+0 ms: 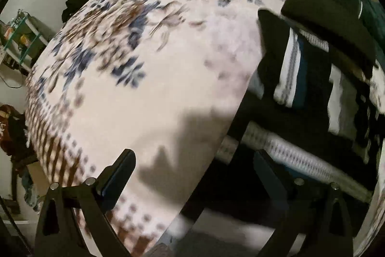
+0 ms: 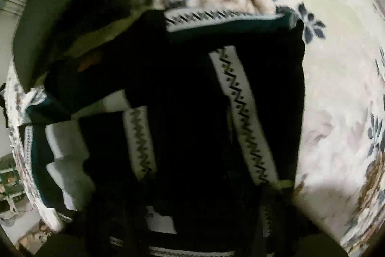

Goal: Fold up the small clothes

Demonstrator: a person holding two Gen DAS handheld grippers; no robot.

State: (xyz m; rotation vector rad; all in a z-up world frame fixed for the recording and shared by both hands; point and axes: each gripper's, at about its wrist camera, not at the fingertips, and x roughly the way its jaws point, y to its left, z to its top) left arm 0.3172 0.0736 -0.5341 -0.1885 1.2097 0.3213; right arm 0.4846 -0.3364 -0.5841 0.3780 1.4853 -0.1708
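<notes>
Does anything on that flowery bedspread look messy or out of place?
Nothing looks damaged or spilled. The dark clothes with white zigzag bands lie in a loose overlapping pile, bands slanting different ways, at one side of the flowered spread. The left tongs are open and empty.

The bedspread (image 1: 149, 93) is cream, strewn with navy-blue and brown flower clusters, and edged with rows of small brown and grey dots toward its border. On the bedspread lies a dark knit sweater (image 2: 192, 98), mostly black, crossed by white bands (image 2: 243, 112) carrying a black zigzag and dot pattern, with teal stripes beside some bands and plain pale grey-white blocks along its left side. At the sweater's far edge sits a folded black garment (image 1: 329, 23). Beyond the bedspread's left edge stands a green-framed shelf (image 1: 24, 40).
</notes>
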